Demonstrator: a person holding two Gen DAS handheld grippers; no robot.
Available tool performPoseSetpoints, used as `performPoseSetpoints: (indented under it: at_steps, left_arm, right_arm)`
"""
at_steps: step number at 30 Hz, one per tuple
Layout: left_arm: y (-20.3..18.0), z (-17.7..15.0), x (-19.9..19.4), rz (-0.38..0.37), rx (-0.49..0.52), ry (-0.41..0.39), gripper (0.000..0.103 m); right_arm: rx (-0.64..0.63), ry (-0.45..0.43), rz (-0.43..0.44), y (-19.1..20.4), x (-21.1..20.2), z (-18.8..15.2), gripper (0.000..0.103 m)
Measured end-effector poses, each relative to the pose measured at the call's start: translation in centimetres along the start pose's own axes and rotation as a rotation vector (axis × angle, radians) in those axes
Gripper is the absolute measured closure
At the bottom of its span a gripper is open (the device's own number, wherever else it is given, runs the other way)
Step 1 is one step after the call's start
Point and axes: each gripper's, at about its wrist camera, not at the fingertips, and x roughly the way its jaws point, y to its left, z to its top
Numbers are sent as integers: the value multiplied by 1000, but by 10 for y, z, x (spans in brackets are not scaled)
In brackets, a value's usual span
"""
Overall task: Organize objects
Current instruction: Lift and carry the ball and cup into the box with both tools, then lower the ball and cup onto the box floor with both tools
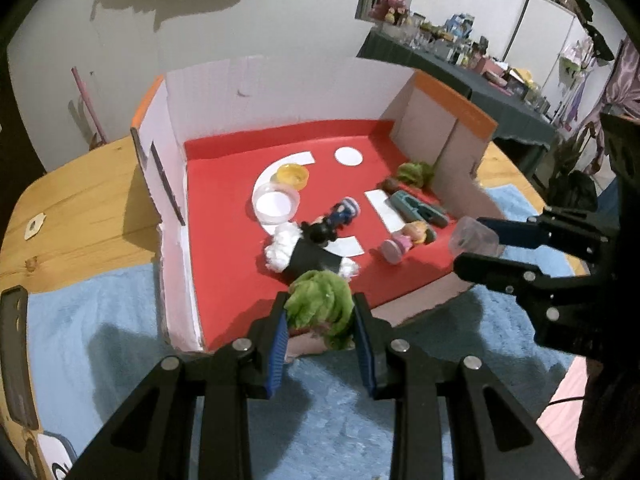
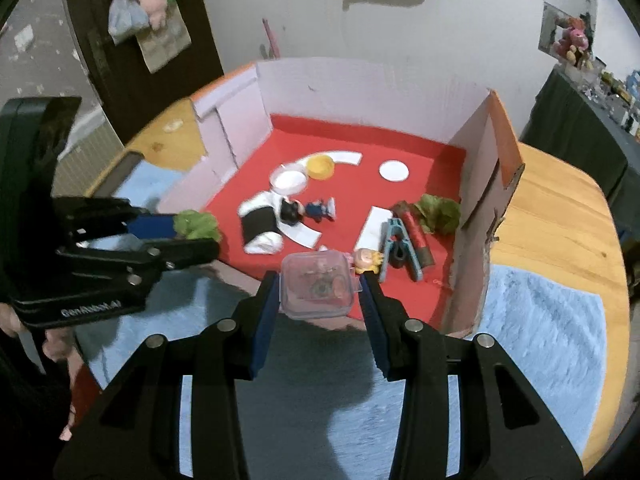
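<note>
- Green and leafy, the toy lettuce sits pinched between the blue pads of the left gripper, held over the near edge of the red-floored cardboard box; it looks soft and light, so the squeeze probably crumples it a little rather than slipping.
- Clear plastic next: the right gripper clamps a small lidded container by its side walls. I judge it stiff, smooth and light; a hold on the flat sides, low under the lid rim, seems safest against it sliding out.
- Both loads hang just in front of the box's open near side, above the blue towel, well clear of the wooden table.
- Inside, it's crowded: a black-and-white sock, a dark-haired figure, a blonde figure, a teal clip, a second lettuce leaf, a yellow lid, a clear dish.
- Open floor shows around the white circle and along the back wall; the tall side walls leave the front as the easy way in.
</note>
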Motion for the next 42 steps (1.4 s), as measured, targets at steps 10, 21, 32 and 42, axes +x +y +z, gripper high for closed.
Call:
performPoseSetpoints:
  at_steps: [10,21,32,42]
  left_arm:
    - [6,2,20,-4,16,76,71]
    - [7,5,31,-25,-7,91,71]
    - [6,11,39,2,-38,36,71]
    - [4,16,45,31,-52,-3,71]
  right_arm:
    - [-28,119,-18,-7,27,6,64]
    - [29,151,12,-17,48,9,64]
    - [63,94,-16,-24,58,11,64]
    - [79,39,-57,-28,63,12,64]
